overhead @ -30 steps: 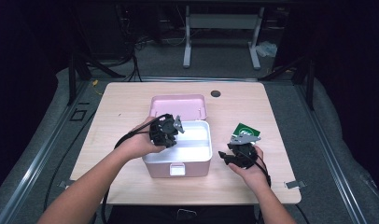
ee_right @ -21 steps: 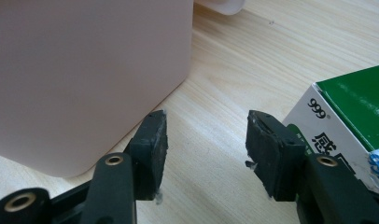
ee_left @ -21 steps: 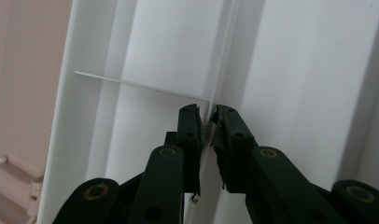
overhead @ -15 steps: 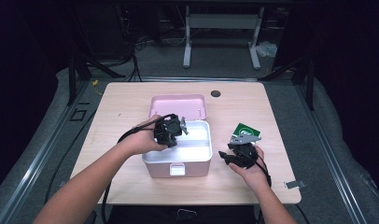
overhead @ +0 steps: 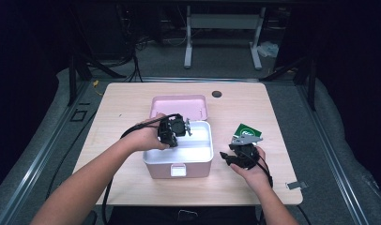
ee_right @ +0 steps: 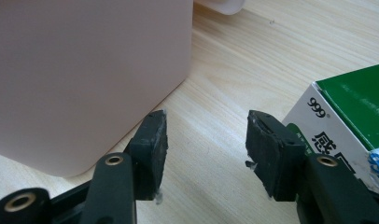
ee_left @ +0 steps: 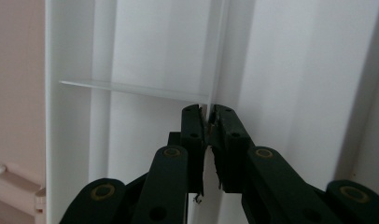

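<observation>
A pink box (overhead: 178,165) stands open mid-table, its lid (overhead: 179,105) tipped back. Inside is a white tray (overhead: 200,146) with thin dividers. My left gripper (overhead: 184,127) reaches into the tray from the left. In the left gripper view, my left gripper (ee_left: 209,116) has its jaws pressed on the top edge of an upright white divider (ee_left: 216,56). A cross divider (ee_left: 131,88) meets it there. My right gripper (overhead: 226,157) rests to the right of the box. In the right gripper view, my right gripper (ee_right: 206,135) is open over bare wood, between the pink box wall (ee_right: 85,70) and a green-and-white medicine carton (ee_right: 355,107).
The medicine carton (overhead: 247,131) lies on the wooden table (overhead: 127,108) just beyond my right hand. A small dark round cap (overhead: 217,93) sits near the far edge. A small metal clip (overhead: 296,185) lies at the near right corner.
My left gripper has edged slightly to the right over the box. My right gripper has stayed put.
</observation>
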Available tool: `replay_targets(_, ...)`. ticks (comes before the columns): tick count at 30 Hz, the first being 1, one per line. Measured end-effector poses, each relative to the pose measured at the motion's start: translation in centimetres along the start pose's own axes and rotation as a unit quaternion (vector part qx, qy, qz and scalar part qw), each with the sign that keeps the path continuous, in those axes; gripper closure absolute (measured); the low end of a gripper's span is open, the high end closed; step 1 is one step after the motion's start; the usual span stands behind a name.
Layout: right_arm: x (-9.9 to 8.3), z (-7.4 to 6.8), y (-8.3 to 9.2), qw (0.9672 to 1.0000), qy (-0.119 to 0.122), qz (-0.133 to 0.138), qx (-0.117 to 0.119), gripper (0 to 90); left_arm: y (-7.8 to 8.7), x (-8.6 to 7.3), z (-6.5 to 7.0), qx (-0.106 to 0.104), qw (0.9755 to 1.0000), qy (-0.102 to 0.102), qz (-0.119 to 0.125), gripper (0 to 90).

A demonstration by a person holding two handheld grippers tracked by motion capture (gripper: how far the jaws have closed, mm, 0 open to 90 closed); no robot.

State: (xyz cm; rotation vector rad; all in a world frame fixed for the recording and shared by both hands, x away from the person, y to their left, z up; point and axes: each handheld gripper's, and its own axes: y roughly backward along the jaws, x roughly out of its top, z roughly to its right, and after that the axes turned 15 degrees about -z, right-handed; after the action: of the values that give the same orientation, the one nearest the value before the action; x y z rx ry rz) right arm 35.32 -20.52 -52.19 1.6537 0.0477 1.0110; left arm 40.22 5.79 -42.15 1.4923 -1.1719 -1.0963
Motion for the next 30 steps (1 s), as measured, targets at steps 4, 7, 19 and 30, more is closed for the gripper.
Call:
replay_targets(4,0.0,0.0,0.0,1.0,0.002,-0.001,0.0,48.1,0.1,0.3,0.0,0.002,0.9999,-0.011,-0.011,83.3)
replay_targets(7,0.0,0.0,-0.1,1.0,0.004,0.0,0.002,48.0,0.0,0.4,0.1,0.007,0.9998,-0.017,-0.013,83.6)
replay_targets(19,0.0,-0.1,-0.1,1.0,0.006,0.0,0.003,48.1,0.1,1.2,0.7,0.029,0.9979,-0.037,-0.045,84.2)
replay_targets(30,0.0,0.0,-0.1,1.0,0.004,-0.003,0.006,48.3,0.1,1.1,1.0,0.04,0.9975,-0.039,-0.042,84.2)
